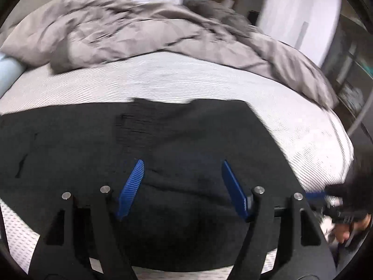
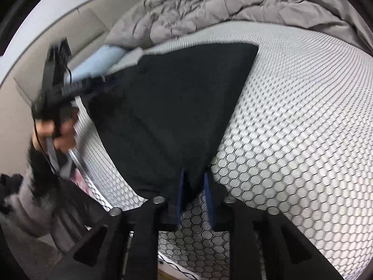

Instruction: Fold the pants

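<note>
Black pants point(image 1: 186, 130) lie spread flat across the near part of a bed with a white honeycomb-patterned mattress cover point(image 1: 174, 81). My left gripper point(image 1: 182, 162) hovers over them, open, its blue pads point(image 1: 131, 186) wide apart with only flat cloth below. In the right wrist view the pants point(image 2: 174, 107) form a dark wedge that narrows to a near corner. That corner sits between the narrow blue pads point(image 2: 182, 186) of my right gripper point(image 2: 194, 182), which is shut on it. The left gripper point(image 2: 70, 88), blurred, is held by a hand point(image 2: 63, 130) at the pants' left edge.
A crumpled grey duvet point(image 1: 139, 30) is piled along the far side of the bed. A light blue roll point(image 2: 98, 63) lies at its left end beside a beige headboard point(image 2: 46, 35). The bed's right edge point(image 1: 345, 144) drops to dark furniture. A hand point(image 1: 345, 233) shows at the right.
</note>
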`<state>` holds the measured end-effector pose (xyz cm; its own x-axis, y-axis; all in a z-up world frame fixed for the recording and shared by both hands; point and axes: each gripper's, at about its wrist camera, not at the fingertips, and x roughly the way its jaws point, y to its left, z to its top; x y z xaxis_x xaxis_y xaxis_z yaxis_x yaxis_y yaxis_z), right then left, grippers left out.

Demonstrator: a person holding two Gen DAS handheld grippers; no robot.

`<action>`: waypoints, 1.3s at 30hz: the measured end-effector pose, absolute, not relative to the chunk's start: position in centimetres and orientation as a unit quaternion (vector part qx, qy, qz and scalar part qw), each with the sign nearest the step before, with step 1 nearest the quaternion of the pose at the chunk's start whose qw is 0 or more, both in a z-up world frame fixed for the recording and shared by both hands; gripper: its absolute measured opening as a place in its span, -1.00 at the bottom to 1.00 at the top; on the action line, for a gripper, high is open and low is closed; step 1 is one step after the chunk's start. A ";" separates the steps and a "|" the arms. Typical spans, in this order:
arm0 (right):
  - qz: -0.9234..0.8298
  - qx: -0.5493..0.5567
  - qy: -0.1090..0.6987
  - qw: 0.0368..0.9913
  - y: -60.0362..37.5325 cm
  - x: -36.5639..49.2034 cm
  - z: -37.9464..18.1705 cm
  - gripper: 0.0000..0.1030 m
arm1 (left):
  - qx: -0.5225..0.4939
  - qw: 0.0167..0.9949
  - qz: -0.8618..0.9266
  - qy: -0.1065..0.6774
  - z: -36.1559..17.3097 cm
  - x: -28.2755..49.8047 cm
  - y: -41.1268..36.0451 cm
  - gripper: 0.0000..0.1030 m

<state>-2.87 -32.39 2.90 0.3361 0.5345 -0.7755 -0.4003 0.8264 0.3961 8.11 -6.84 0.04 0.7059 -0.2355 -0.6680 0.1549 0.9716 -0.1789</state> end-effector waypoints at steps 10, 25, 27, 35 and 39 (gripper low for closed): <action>0.247 0.181 0.522 0.796 -30.3 3.9 1.0 -0.04 | 0.161 0.891 -0.198 0.376 -5.2 3.7 -21.9 0.33; 0.172 0.094 0.523 0.829 -26.7 21.6 -0.2 -0.54 | 0.103 0.879 -0.225 0.408 -5.5 4.6 -20.3 0.34; 0.160 0.086 0.522 0.833 -26.1 23.1 0.3 -0.52 | 0.098 0.877 -0.231 0.411 -5.4 4.2 -19.8 0.37; 0.180 0.159 0.462 0.854 -31.3 12.4 5.4 0.04 | -0.042 0.869 -0.260 0.418 -2.2 5.7 -14.1 0.38; 0.179 0.209 0.475 0.836 -32.9 7.3 3.4 0.04 | -0.088 0.893 -0.198 0.395 -0.8 6.5 -10.1 0.41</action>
<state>7.29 -32.94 3.37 0.4857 0.4968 -0.7192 -0.1008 0.8491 0.5185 6.54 -10.07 -0.76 0.6087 -0.4236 -0.6709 0.2851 0.9059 -0.3132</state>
